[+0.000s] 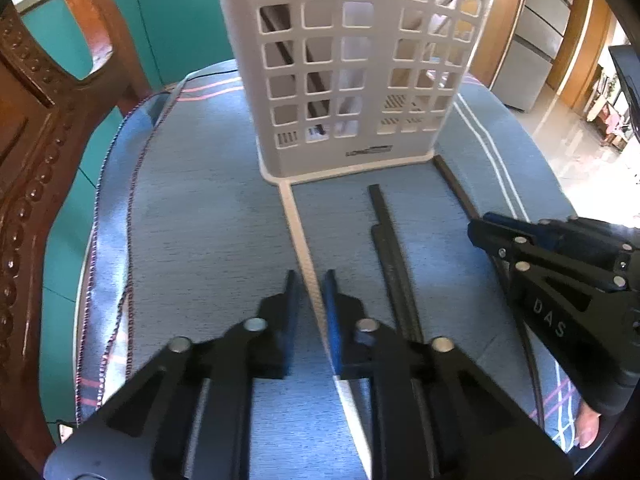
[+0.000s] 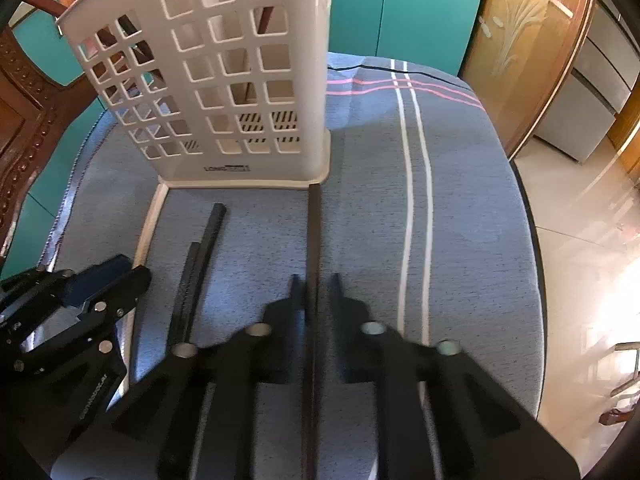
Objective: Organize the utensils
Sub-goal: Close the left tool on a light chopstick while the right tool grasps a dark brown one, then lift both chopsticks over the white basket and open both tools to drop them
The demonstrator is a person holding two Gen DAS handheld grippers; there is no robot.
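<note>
A white chopstick (image 1: 294, 216) lies on the blue cloth, running from the foot of the white perforated utensil caddy (image 1: 352, 60) toward me. My left gripper (image 1: 312, 280) is shut on it, one finger on each side. To its right lie two black chopsticks (image 1: 386, 232) side by side. Further right, a dark chopstick (image 2: 314, 232) runs from the caddy's (image 2: 224, 80) corner toward me, and my right gripper (image 2: 315, 280) is shut on it. From the right wrist the left gripper (image 2: 132, 270) shows at the lower left, over the white chopstick (image 2: 150, 220).
The blue cloth (image 2: 460, 200) with white and pink stripes covers a round table. A carved wooden chair (image 1: 32, 120) stands close on the left. Teal cabinets (image 2: 408, 8) lie behind, and tiled floor (image 2: 580, 240) drops away past the table's right edge.
</note>
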